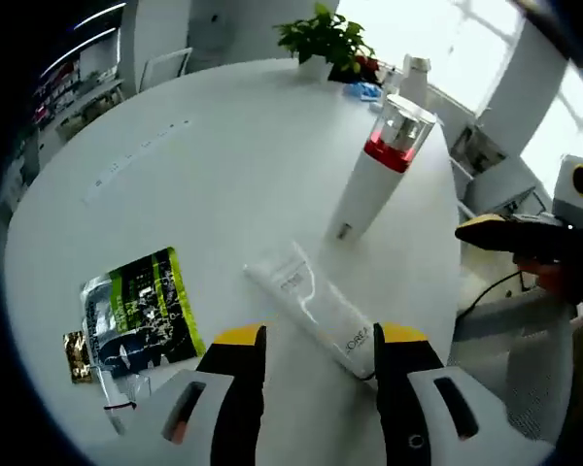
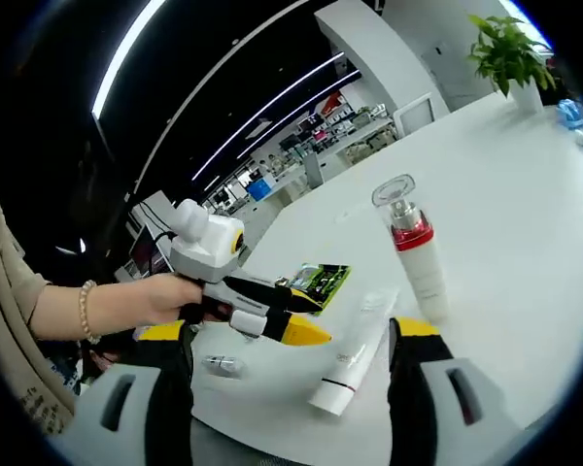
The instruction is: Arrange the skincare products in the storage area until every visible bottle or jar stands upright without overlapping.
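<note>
A white pump bottle (image 1: 379, 170) with a red band and clear cap stands upright on the white round table (image 1: 214, 155); it also shows at mid-right in the right gripper view, bottle (image 2: 415, 250). A white tube (image 1: 316, 306) lies flat in front of it, its near end between my left gripper's (image 1: 318, 347) open jaws, just above the table. The tube (image 2: 355, 354) lies between my right gripper's (image 2: 291, 335) open jaws too. The left gripper (image 2: 272, 316), held by a hand, enters from the left there. The right gripper's tip (image 1: 496, 231) reaches in from the right.
A green and black sachet (image 1: 141, 311) lies at the table's near left, sachet (image 2: 321, 280). A small clear vial (image 2: 222, 365) rests near the table edge. A potted plant (image 1: 325, 44), a white bottle (image 1: 415, 78) and a blue item (image 1: 364, 90) stand at the far edge.
</note>
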Demonstrator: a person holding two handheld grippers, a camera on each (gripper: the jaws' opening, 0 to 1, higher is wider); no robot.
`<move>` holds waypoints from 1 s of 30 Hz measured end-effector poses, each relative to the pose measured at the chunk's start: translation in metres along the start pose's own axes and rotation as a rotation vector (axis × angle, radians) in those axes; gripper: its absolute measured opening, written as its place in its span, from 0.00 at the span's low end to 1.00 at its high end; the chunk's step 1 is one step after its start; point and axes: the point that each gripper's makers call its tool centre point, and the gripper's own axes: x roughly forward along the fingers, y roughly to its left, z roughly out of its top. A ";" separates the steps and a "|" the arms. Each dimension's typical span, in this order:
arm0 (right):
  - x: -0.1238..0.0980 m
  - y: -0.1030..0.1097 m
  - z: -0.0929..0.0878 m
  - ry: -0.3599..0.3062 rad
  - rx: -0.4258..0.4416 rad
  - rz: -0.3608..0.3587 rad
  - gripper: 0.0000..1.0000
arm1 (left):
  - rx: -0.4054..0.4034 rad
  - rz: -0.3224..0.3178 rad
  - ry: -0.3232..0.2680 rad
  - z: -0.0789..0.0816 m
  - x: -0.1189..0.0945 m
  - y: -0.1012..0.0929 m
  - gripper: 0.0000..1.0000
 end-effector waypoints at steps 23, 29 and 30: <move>-0.044 -0.027 -0.004 0.060 -0.017 0.041 0.84 | -0.211 0.280 -0.004 -0.010 0.039 -0.011 0.61; -0.051 -0.043 -0.002 0.071 -0.017 0.040 0.84 | -0.225 0.320 0.024 -0.017 0.051 -0.013 0.55; -0.051 -0.045 -0.002 0.073 -0.017 0.041 0.84 | -0.221 0.325 0.035 -0.019 0.052 -0.013 0.54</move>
